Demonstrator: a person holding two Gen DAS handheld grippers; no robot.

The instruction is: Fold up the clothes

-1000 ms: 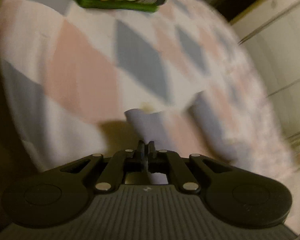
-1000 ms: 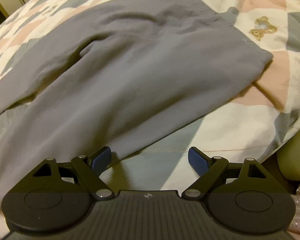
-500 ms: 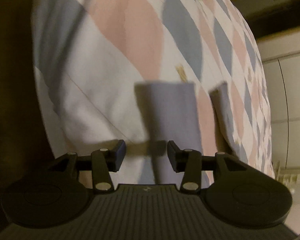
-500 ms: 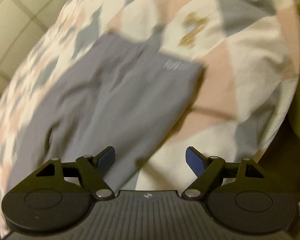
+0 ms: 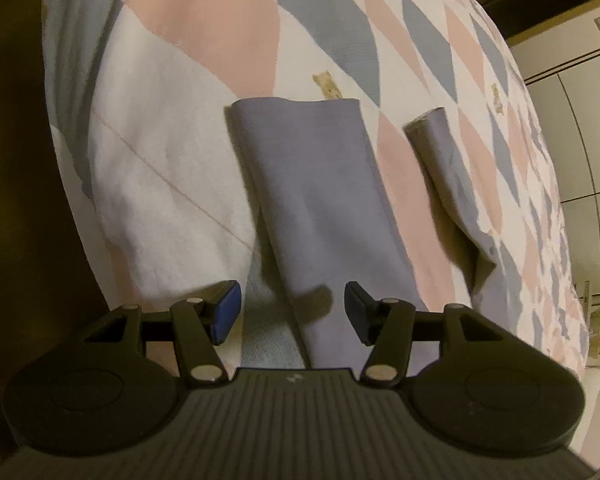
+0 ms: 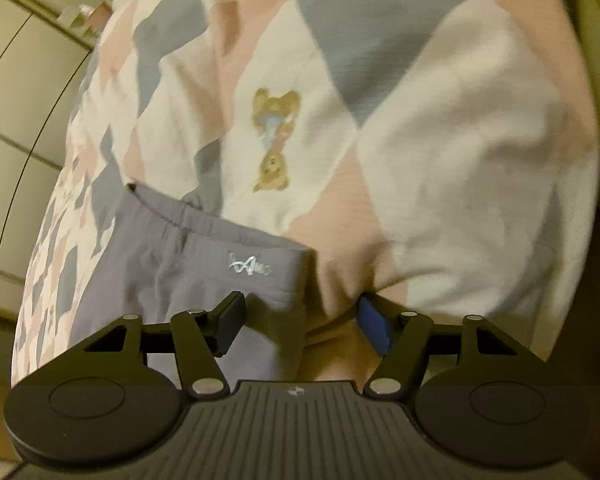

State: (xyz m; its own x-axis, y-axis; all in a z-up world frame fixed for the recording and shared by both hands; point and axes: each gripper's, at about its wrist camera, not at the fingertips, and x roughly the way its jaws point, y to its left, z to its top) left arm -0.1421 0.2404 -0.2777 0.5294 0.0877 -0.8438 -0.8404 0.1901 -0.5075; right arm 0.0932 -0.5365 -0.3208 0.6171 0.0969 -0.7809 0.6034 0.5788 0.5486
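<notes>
Grey trousers lie on a bed quilt. In the left wrist view one leg stretches away from me, its cuff end flat on the quilt, and the other leg lies apart to the right. My left gripper hovers over the near part of the first leg; its jaws are opening and the pads stand clear of the cloth. In the right wrist view the waistband, with a silver logo, lies below my right gripper. Its jaws are closing with the waistband's right corner between them, the pads apart from the cloth.
The quilt, patterned in pink, grey and white diamonds, falls off to a dark floor on the left in the left wrist view. Pale wardrobe doors stand beyond the bed, and also wardrobe doors at the left in the right wrist view.
My left gripper went from shut on the trouser leg to open, and the leg now lies flat. My right gripper rolled and swung from the trouser seat to the waistband corner, its jaws narrowing.
</notes>
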